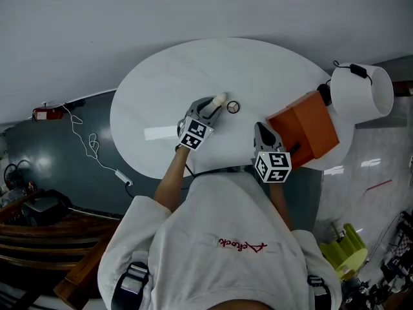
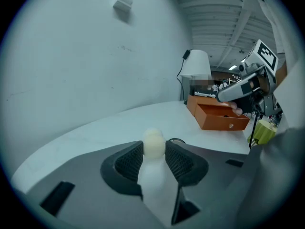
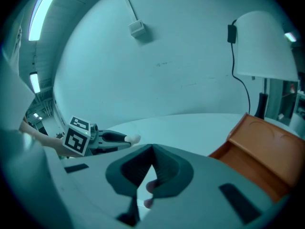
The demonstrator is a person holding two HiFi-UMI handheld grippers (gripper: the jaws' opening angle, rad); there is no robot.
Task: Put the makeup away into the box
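We find the left gripper (image 2: 154, 152) closed partway on a small white makeup bottle (image 2: 151, 182), with both pads pressing its cream round cap (image 2: 154, 141).

The bottle sits near the middle of the white table (image 1: 193, 70), well left of the orange box (image 1: 304, 129).

We judge it light, rigid and smooth. The rounded cap is a slippery purchase, and a grip lower on the straight body would hold better.

The right gripper (image 3: 152, 149) is closed tip to tip and holds nothing, near the box.

The box's drawer (image 2: 223, 118) stands pulled out; its contents cannot be made out.

A small round item (image 1: 233, 107) lies just right of the bottle.
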